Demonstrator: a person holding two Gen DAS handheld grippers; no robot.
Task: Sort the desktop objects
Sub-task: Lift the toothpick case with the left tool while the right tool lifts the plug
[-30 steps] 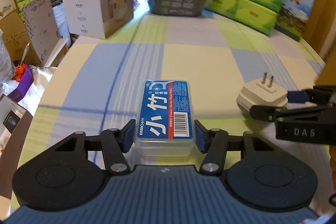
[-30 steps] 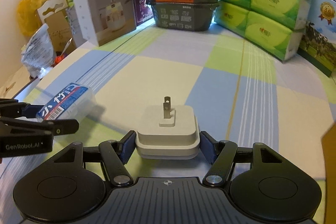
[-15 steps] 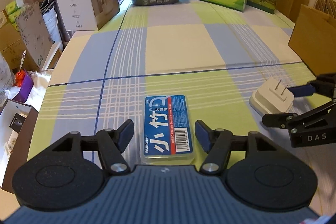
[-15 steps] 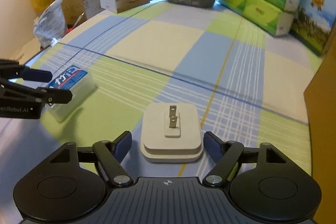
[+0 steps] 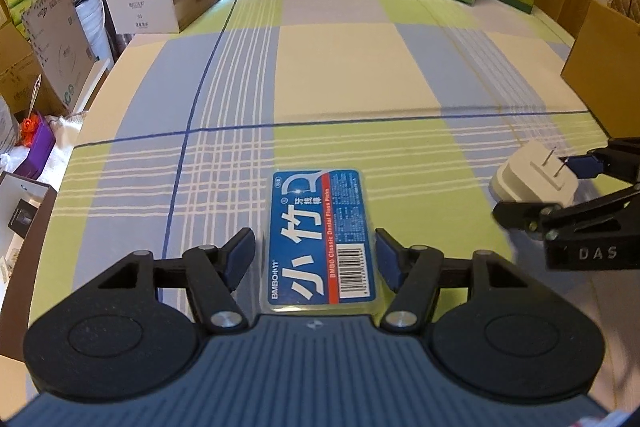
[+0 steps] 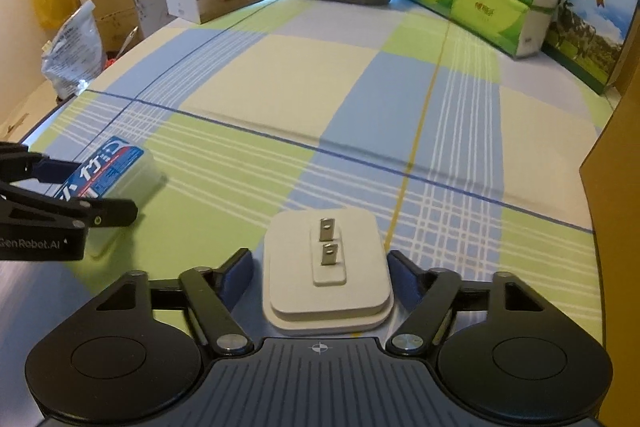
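The floss box lies on the checked worktop between the left gripper's spread jaws, untouched. The white plug adapter lies likewise between the right gripper's spread jaws; only the right view shows its prongs straight on.

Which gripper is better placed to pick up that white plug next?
The right gripper. The white plug lies between its open fingers on the checked cloth. The left gripper is open around the blue floss box, off to the side.
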